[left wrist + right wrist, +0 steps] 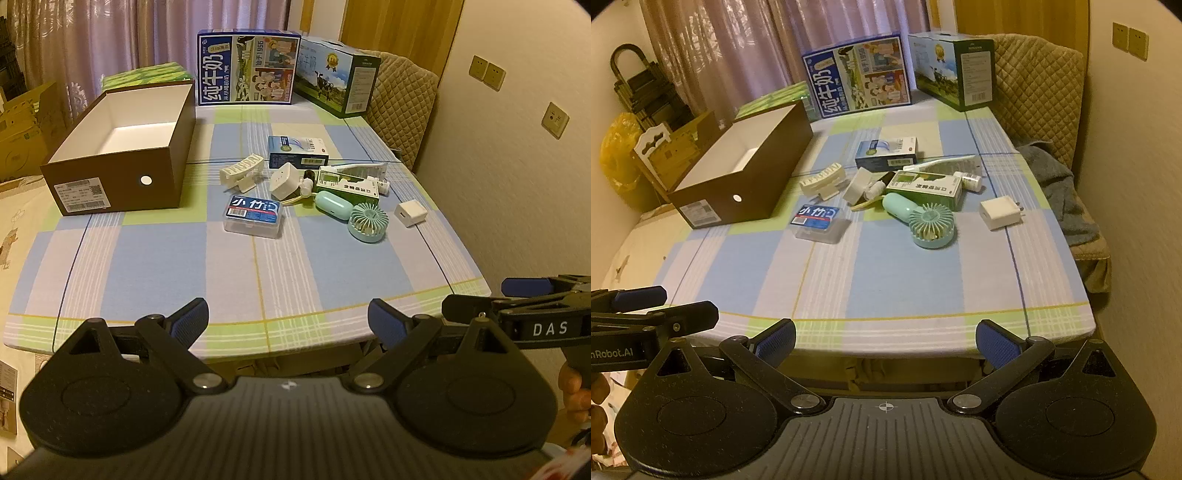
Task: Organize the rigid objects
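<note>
Left wrist view: left gripper (286,319) hangs with fingers spread and empty over the near edge of a table (295,269) under a blue, green and white checked cloth; beyond the fingertips lie the small objects (310,192), and beyond the left finger stands an open brown box (122,166). Right wrist view: right gripper (885,341), likewise spread and empty, faces the same cluster, with milk cartons (858,77), a pink curtain (757,40) and a quilted chair (1034,85) behind.
</note>
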A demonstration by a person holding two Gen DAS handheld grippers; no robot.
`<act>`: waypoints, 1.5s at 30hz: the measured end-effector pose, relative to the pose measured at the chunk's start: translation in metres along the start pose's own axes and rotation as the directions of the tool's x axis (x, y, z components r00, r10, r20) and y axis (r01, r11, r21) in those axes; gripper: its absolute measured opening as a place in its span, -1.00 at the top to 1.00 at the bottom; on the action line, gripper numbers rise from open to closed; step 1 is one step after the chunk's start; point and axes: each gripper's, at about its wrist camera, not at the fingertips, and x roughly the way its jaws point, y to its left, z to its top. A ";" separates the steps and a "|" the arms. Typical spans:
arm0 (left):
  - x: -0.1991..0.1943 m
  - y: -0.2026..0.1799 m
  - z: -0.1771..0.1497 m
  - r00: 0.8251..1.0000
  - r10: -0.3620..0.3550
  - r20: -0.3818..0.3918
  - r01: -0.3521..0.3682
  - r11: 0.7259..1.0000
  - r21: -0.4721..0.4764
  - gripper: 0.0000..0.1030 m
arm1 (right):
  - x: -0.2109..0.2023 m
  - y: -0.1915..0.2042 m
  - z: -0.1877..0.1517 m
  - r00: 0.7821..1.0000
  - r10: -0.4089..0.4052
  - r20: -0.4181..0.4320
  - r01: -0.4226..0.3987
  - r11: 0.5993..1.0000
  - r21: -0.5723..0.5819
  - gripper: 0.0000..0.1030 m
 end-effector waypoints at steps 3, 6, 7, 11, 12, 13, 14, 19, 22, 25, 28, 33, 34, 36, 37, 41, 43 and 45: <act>0.000 0.000 0.000 1.000 -0.001 0.000 0.001 1.000 0.000 -0.77 | 0.000 -0.002 0.001 1.000 0.000 0.000 0.000 1.000 -0.001 -0.96; 0.001 0.000 -0.001 1.000 0.000 -0.003 0.000 1.000 -0.001 -0.77 | 0.000 -0.001 0.001 1.000 -0.001 0.000 0.001 1.000 -0.002 -0.96; 0.001 0.001 -0.001 1.000 -0.001 -0.004 0.001 1.000 -0.001 -0.77 | 0.000 -0.002 0.001 1.000 -0.001 0.000 0.001 1.000 -0.002 -0.96; 0.002 0.001 0.000 1.000 -0.003 -0.004 0.003 1.000 -0.001 -0.77 | 0.001 -0.003 0.002 1.000 0.000 -0.001 0.000 1.000 -0.003 -0.96; 0.002 0.001 0.000 0.999 0.035 0.000 -0.035 0.999 -0.041 -0.77 | 0.000 -0.003 0.002 1.000 0.000 -0.001 0.000 1.000 -0.004 -0.96; 0.002 0.001 0.000 0.999 0.035 0.000 -0.035 0.999 -0.041 -0.77 | 0.000 -0.003 0.002 1.000 0.000 -0.001 0.000 1.000 -0.004 -0.96; 0.002 0.001 0.000 0.999 0.036 0.000 -0.035 0.999 -0.041 -0.77 | 0.000 -0.003 0.002 1.000 0.000 -0.001 0.000 1.000 -0.004 -0.96; 0.002 0.001 0.000 0.999 0.036 0.000 -0.036 0.998 -0.042 -0.77 | 0.001 -0.003 0.002 1.000 0.000 -0.001 0.000 1.000 -0.006 -0.96; 0.003 0.001 0.000 0.999 0.036 0.000 -0.036 0.998 -0.042 -0.77 | 0.001 -0.003 0.002 1.000 -0.001 -0.001 0.001 1.000 -0.006 -0.96; 0.003 0.001 0.000 0.999 0.039 0.000 -0.039 0.998 -0.045 -0.77 | 0.002 -0.003 0.003 1.000 -0.001 -0.002 0.001 1.000 -0.006 -0.96; 0.002 0.001 0.000 0.999 0.044 0.001 -0.044 0.998 -0.052 -0.77 | 0.002 -0.003 0.003 1.000 -0.001 -0.002 0.001 1.000 -0.007 -0.96; 0.003 0.001 0.000 0.999 0.052 0.001 -0.051 0.997 -0.059 -0.77 | 0.002 -0.002 0.003 1.000 0.001 -0.004 -0.001 1.000 -0.011 -0.96; 0.002 0.001 0.000 0.999 0.053 0.002 -0.053 0.997 -0.061 -0.77 | 0.002 -0.003 0.003 1.000 0.001 -0.004 -0.001 1.000 -0.011 -0.96; 0.002 0.001 0.000 0.999 0.054 0.001 -0.054 0.997 -0.063 -0.77 | 0.003 -0.003 0.003 1.000 0.002 -0.004 -0.002 1.000 -0.011 -0.96; 0.002 0.001 0.000 0.998 0.055 0.001 -0.055 0.996 -0.064 -0.77 | 0.002 -0.002 0.003 1.000 0.001 -0.005 -0.001 1.000 -0.011 -0.96; 0.003 0.001 -0.001 0.998 0.056 0.001 -0.056 0.996 -0.064 -0.77 | 0.002 -0.003 0.004 1.000 0.001 -0.005 -0.002 1.000 -0.013 -0.96; 0.003 0.001 -0.001 0.998 0.056 0.000 -0.056 0.996 -0.065 -0.77 | 0.003 -0.003 0.004 1.000 0.001 -0.005 -0.001 1.000 -0.013 -0.96; 0.004 0.001 -0.001 0.998 0.057 0.000 -0.057 0.996 -0.065 -0.77 | 0.003 -0.003 0.004 1.000 0.002 -0.006 -0.002 1.000 -0.013 -0.96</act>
